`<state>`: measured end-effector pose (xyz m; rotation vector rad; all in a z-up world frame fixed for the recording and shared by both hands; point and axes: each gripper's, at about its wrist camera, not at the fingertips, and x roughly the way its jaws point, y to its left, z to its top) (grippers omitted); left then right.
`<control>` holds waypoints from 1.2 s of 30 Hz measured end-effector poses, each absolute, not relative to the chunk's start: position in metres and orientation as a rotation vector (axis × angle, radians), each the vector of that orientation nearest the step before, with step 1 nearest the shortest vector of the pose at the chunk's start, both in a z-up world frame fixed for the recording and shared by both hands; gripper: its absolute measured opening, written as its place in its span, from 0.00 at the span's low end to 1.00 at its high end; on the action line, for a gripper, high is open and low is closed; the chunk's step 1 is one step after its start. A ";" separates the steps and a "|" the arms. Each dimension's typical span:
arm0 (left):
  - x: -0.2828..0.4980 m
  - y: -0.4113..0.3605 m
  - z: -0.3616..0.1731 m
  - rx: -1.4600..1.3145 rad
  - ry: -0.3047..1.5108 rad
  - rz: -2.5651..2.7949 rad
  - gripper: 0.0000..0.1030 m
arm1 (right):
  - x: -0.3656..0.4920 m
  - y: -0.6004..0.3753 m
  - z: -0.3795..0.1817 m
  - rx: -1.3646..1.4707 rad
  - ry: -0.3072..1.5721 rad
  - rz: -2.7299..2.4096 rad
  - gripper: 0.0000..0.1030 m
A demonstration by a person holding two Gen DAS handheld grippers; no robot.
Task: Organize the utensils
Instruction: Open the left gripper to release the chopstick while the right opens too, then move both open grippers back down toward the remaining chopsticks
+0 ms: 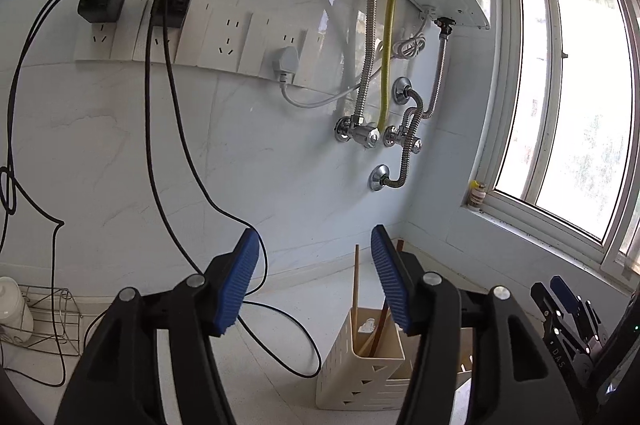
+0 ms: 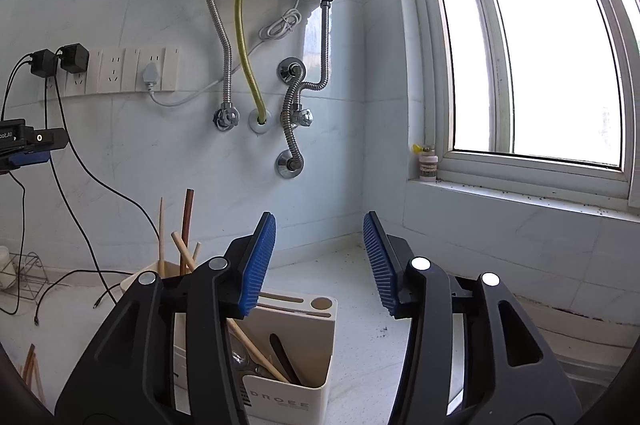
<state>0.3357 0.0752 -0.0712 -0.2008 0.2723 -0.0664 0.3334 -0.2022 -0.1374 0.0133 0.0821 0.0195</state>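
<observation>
Hovering part-open and empty, my left gripper [image 1: 314, 279] and right gripper [image 2: 320, 263] clear the holder [image 2: 304, 345] so the chopsticks [image 2: 182, 253] stand upright.

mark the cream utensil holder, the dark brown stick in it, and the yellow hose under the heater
cream utensil holder [image 2: 320, 357]: right wrist view, its front right wall.
dark brown stick [image 2: 187, 221]: right wrist view, upper shaft above the holder.
yellow hose [image 2: 247, 61]: right wrist view, mid-length.

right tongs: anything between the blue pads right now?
Nothing held. In the right wrist view the right tongs stand open, only bare countertop showing between the pads; the utensil holder sits lower left, behind the left pad.
</observation>
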 end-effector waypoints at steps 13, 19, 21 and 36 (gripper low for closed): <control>0.263 0.145 -0.061 -0.311 0.267 0.064 0.95 | 0.301 -0.176 -0.109 0.017 0.035 0.044 0.71; 0.233 0.175 -0.058 -0.289 0.311 0.193 0.95 | 0.288 -0.156 -0.103 0.014 0.021 0.102 0.87; 0.221 0.185 -0.058 -0.287 0.325 0.228 0.95 | 0.286 -0.148 -0.100 0.018 0.017 0.124 0.90; 0.168 0.245 -0.108 -0.434 0.512 0.305 0.95 | 0.283 -0.079 -0.099 -0.025 0.115 0.354 0.92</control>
